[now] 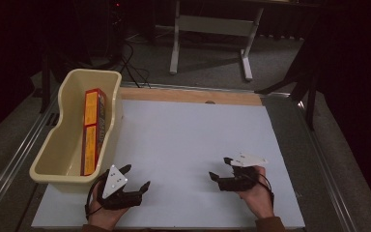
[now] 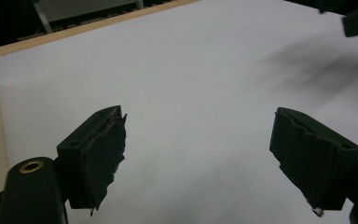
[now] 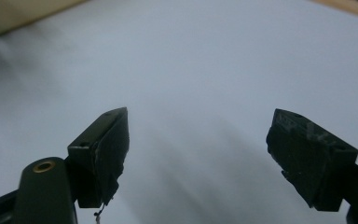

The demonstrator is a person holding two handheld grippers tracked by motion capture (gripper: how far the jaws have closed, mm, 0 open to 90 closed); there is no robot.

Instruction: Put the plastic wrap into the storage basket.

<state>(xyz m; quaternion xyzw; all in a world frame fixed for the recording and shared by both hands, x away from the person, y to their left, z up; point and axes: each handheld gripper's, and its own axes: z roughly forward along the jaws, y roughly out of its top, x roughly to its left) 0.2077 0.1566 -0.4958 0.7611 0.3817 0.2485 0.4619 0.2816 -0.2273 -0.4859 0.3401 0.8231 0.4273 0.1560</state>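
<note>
We rest both claws, left (image 1: pixel 136 180) and right (image 1: pixel 221 169), spread and empty at the desk's (image 1: pixel 188 140) near edge; the stiff, light-looking box (image 1: pixel 92 130) in the tub (image 1: pixel 63 145) suits gripping across its narrow sides.

I'm seeing my left gripper (image 1: pixel 136 177) as a black body carrying a pale grey three-cornered plate dotted with small dark holes, a black cable looping off its side. My right gripper (image 1: pixel 221 167) is wearing the same grey plate and trailing black cable. Close up, the jaws are showing blocky black pads with ragged, torn edges and a brass-ringed screw hole. Brown sleeve cuffs are showing at my wrists.
</note>
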